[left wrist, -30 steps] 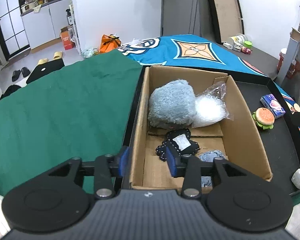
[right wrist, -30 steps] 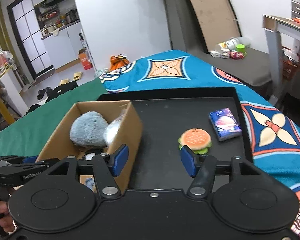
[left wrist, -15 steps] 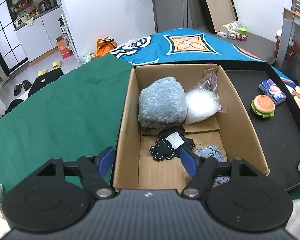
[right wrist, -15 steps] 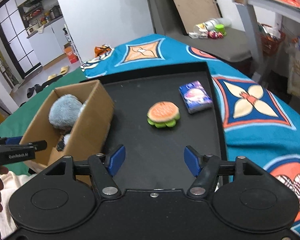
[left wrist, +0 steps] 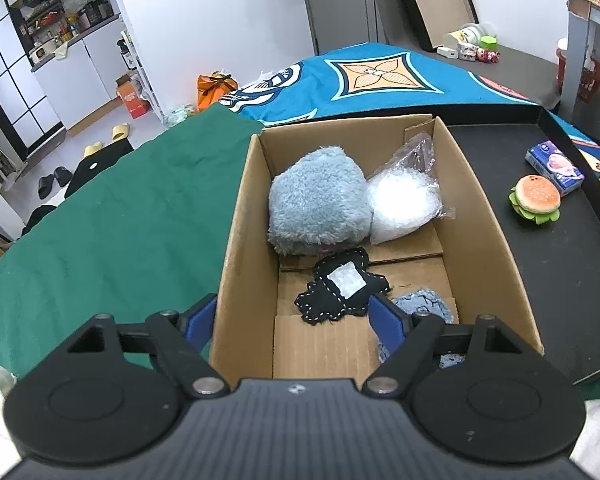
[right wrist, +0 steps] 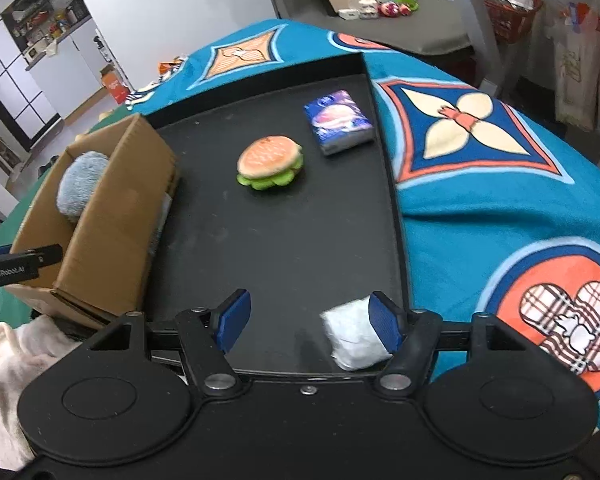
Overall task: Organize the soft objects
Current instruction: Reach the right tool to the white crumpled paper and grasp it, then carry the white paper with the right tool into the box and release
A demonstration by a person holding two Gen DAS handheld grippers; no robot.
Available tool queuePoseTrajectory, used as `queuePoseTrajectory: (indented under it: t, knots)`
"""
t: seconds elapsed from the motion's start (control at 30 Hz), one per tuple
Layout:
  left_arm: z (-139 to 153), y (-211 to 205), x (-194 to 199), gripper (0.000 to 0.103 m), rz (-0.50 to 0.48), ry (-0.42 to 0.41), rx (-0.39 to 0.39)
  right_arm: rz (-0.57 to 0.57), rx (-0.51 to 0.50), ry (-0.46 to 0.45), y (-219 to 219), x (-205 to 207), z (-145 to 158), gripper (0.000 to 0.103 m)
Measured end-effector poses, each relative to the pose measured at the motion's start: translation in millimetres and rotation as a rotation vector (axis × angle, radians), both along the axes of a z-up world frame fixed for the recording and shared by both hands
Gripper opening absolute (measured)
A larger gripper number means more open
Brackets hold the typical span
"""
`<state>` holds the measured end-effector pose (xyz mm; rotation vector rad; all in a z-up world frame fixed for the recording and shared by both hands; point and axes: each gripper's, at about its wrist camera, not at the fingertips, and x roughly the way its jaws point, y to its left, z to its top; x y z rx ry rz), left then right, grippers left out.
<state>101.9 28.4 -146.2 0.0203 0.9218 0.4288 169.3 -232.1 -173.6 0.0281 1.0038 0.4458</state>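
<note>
A cardboard box (left wrist: 492, 240) (right wrist: 112, 216) stands on a black tray (right wrist: 284, 248). It holds a grey-blue fluffy plush (left wrist: 318, 204), a white item in a clear bag (left wrist: 400, 200), a black stitched pad (left wrist: 342, 284) and a blue cloth (left wrist: 424, 308). My left gripper (left wrist: 292, 322) is open and empty above the box's near end. A plush burger (right wrist: 270, 162) (left wrist: 534, 198) and a blue tissue pack (right wrist: 338, 122) lie on the tray. My right gripper (right wrist: 310, 322) is open over the tray's near edge, with a white soft pack (right wrist: 352, 334) by its right finger.
A green cloth (left wrist: 100, 232) covers the surface left of the box and a blue patterned blanket (right wrist: 500, 184) lies right of the tray. A white towel (right wrist: 8, 352) sits at the near left. The left gripper's finger (right wrist: 20, 266) shows beside the box.
My left gripper opened wide and drew back over the box's near end. My right gripper swung right and forward over the tray, bringing the white soft pack into view by its right finger.
</note>
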Motion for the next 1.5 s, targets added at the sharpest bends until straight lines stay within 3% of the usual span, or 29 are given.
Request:
queuePoseTrajectory:
  t: [0.17,0.3,0.4,0.47,0.77,1.5]
  knots:
    - [-1,-1,5,0.081,0.01,0.011,0.013,-0.032,-0.024,0.034,-8,6,-14,0.064]
    - [-2,-3,8,0.082,0.012,0.022,0.023,-0.039,-0.037,0.075,-10,12,-27,0.055]
    - [-3,-3,9,0.082,0.016,0.027,0.023,-0.016,-0.071,0.056,-4,9,-31,0.054]
    - [-3,-3,10,0.082,0.018,0.03,0.025,0.011,-0.086,0.048,1,8,-33,0.046]
    - [-2,-5,11,0.082,0.021,0.033,0.031,0.011,-0.067,0.051,-1,10,-30,0.044]
    - [0,10,0,0.082,0.041,0.003,-0.017,0.021,-0.038,-0.05,19,16,0,0.044]
